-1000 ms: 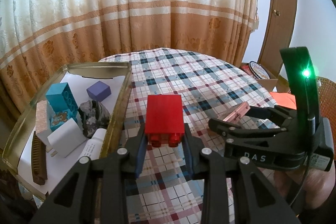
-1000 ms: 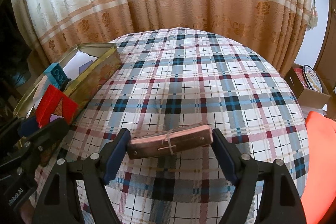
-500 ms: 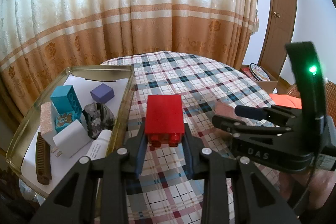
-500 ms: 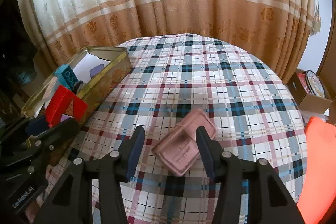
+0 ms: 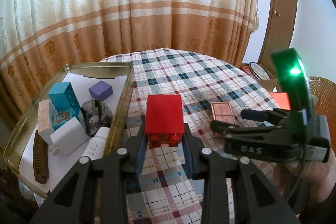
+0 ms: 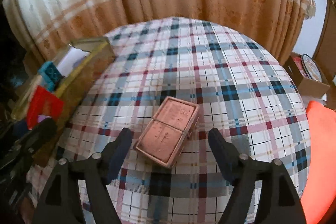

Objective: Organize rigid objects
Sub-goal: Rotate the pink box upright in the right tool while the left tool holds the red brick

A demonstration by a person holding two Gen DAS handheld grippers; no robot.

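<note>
Above the plaid tablecloth (image 6: pixel 231 68), the right gripper (image 6: pixel 170 138) tilts steeply downward, its jaws just reopened wide around the flat pink case (image 6: pixel 168 129) without pinching it. Left of it, the left gripper (image 5: pixel 164 141) clamps a red brick (image 5: pixel 164 117) beside the gold tin (image 5: pixel 124 102).

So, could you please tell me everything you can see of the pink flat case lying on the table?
The pink case is a flat rectangular box with a coppery metallic sheen, a raised rim and a seam across its middle dividing the top into two embossed panels. It lies flat on the plaid tablecloth, turned diagonally, between the fingers of the right gripper. The jaws have just been opening and stand clear of it on both sides; nothing but the cloth touches it.
</note>
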